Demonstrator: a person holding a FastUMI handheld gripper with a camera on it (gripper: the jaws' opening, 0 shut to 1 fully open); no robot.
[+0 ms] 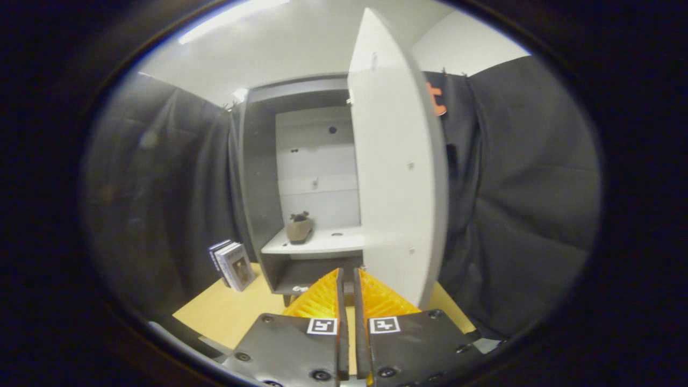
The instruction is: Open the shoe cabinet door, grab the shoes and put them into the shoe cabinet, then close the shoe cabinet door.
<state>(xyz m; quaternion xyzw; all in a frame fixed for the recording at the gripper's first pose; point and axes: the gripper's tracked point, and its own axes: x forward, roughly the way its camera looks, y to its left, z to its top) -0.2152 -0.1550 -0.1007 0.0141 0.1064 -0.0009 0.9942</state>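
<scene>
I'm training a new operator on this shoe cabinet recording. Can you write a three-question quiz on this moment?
1. True or false: the cabinet door is shut.
2. Where is the shoe? A) on the floor B) on the cabinet shelf C) between the fingers
3. What leans by the cabinet, on the side away from the door?

Key: 1 false, the door stands open. 2 B. 3 A few books. The gripper has its fingers close together with only a narrow slit between them, holding nothing.

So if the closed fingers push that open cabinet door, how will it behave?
The door looks like a stiff flat panel, so it should probably swing shut without bending. The gripper, fingers closed on nothing, may slide along its smooth face.
</scene>
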